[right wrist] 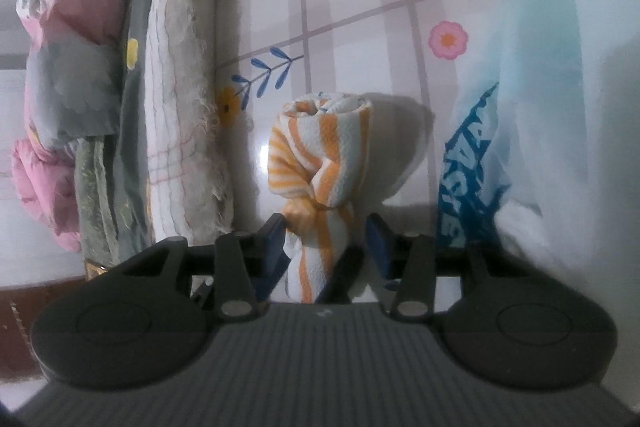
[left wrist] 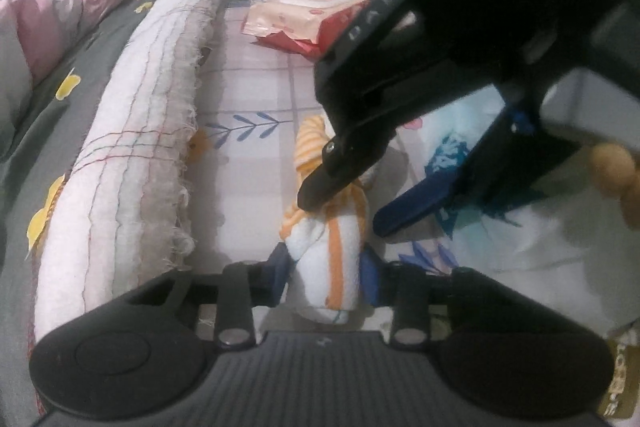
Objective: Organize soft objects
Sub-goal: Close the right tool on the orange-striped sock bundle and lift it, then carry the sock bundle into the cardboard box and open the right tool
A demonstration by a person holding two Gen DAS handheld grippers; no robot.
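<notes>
The towel (left wrist: 336,255), white with orange stripes and twisted into a knot, lies on the checked table (left wrist: 256,75) and serves as the landmark here. The left gripper (left wrist: 325,269) is clamped on the towel's near end, its blue pads pressed against the cloth on both sides. The right gripper (left wrist: 344,211) reaches over the towel from above; in its own view (right wrist: 326,251) its pads stand a little apart, either side of the knot, one touching the cloth and the other just clear of it. Holding one end while the other gripper straddles the knot looks like a way to keep the roll tight or to pass it across.

Left of the towel runs a long frayed white blanket (left wrist: 140,131), then a grey sheet (left wrist: 80,67) and a pink quilt (left wrist: 60,19). Beyond the towel sits a red wipes pack (left wrist: 304,15). Right of the towel lies a pale plastic bag (right wrist: 520,131) with blue lettering; what it holds cannot be seen.
</notes>
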